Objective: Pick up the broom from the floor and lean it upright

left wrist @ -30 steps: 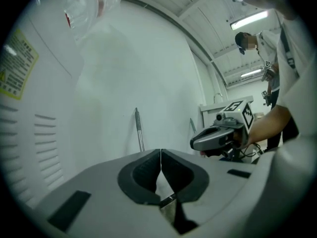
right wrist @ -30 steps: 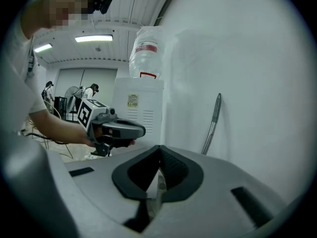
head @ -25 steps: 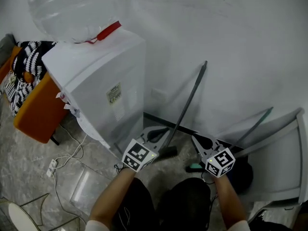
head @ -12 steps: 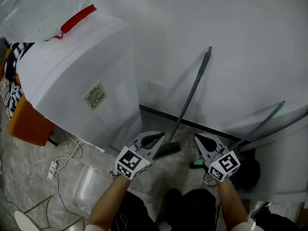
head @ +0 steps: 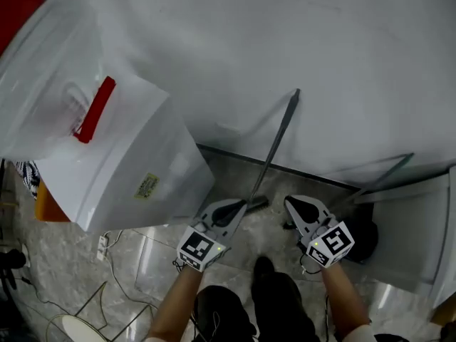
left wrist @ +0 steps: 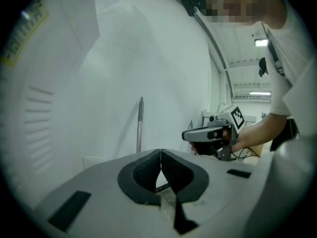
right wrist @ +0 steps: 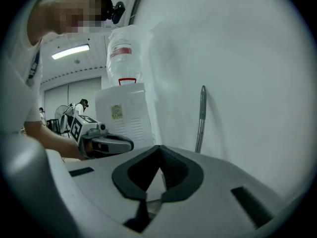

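Observation:
The broom [head: 274, 144] leans upright against the white wall, its dark head [head: 258, 204] on the floor by the skirting. Its metal handle also shows in the left gripper view [left wrist: 139, 125] and the right gripper view [right wrist: 200, 123]. My left gripper [head: 241, 205] is shut and holds nothing, its tips just short of the broom head. My right gripper [head: 288, 202] is shut and empty too, to the right of the broom. Each gripper view shows its own jaws closed [left wrist: 160, 152] [right wrist: 159, 148], the broom handle standing free beyond them.
A white water dispenser [head: 135, 162] with a clear bottle [head: 43, 84] stands left of the broom. A power strip [head: 103, 244] and cable lie on the floor. A second stick [head: 377, 180] and a white frame [head: 413, 234] stand at the right.
The head view has swung, so the dispenser now looms larger at the left. Both shut grippers have risen a little in front of the broom, which stays leaning on the wall.

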